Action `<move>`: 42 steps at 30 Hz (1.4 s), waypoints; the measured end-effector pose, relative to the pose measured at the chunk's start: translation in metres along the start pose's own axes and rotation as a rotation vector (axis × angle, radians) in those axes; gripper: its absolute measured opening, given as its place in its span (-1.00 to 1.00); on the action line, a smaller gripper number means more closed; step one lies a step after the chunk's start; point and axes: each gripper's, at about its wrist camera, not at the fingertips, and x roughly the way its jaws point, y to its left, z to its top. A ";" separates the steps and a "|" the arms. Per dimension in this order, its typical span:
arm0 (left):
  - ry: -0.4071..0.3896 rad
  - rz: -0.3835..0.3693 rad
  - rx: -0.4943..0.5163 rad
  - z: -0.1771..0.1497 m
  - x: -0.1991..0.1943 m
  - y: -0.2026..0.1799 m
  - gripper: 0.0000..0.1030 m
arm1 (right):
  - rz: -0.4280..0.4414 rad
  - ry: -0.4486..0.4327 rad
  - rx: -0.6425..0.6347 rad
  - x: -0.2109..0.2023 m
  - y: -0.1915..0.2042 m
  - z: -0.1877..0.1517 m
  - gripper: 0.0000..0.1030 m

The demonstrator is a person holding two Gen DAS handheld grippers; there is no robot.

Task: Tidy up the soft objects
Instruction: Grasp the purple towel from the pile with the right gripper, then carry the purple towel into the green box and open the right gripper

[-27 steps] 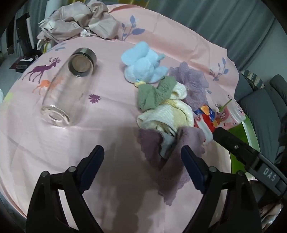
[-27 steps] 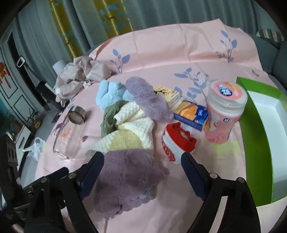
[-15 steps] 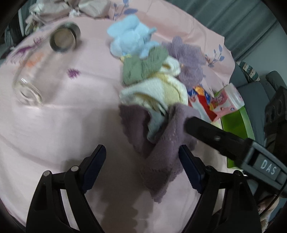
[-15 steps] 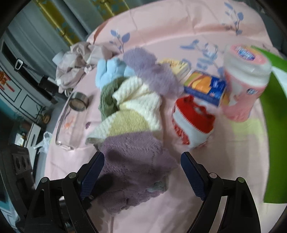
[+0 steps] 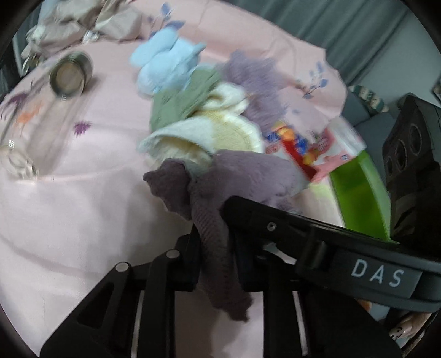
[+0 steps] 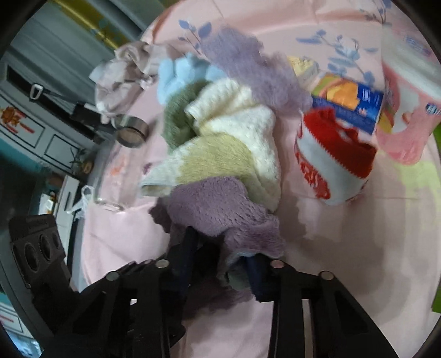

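Note:
A purple cloth (image 5: 220,190) lies at the near end of a pile of soft cloths on the pink tablecloth (image 5: 69,209). My left gripper (image 5: 215,242) is shut on one edge of it. My right gripper (image 6: 220,258) is shut on another part of the same purple cloth (image 6: 217,209); its arm crosses the left wrist view. Behind lie a cream and yellow cloth (image 6: 234,143), a green cloth (image 6: 179,115), a light blue cloth (image 5: 168,63) and a fluffy lilac cloth (image 6: 248,63).
A glass bottle (image 5: 46,110) lies on its side at the left. A red and white pouch (image 6: 328,159), a blue carton (image 6: 350,99) and a pink tub (image 6: 408,91) stand right of the pile. A green tray (image 5: 358,198) is at the right edge. Crumpled beige fabric (image 5: 82,22) lies at the back.
Both grippers moved in on the purple cloth from open and closed on it. The cloth is bunched up between them.

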 end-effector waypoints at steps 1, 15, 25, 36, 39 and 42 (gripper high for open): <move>-0.031 -0.007 0.022 0.003 -0.007 -0.007 -0.67 | 0.006 -0.028 -0.007 -0.010 0.002 0.000 -0.34; -0.201 -0.161 0.297 0.031 -0.038 -0.129 -0.70 | -0.009 -0.441 0.068 -0.143 -0.027 0.007 -0.34; -0.117 -0.277 0.437 0.037 0.013 -0.207 -0.70 | -0.130 -0.595 0.296 -0.186 -0.107 -0.011 -0.34; 0.029 -0.282 0.487 0.027 0.065 -0.246 -0.61 | -0.261 -0.582 0.482 -0.181 -0.163 -0.018 -0.34; 0.041 -0.280 0.494 0.024 0.066 -0.247 -0.42 | -0.323 -0.561 0.504 -0.178 -0.169 -0.018 -0.34; 0.019 -0.283 0.479 0.026 0.057 -0.238 0.09 | -0.394 -0.552 0.518 -0.179 -0.173 -0.019 -0.32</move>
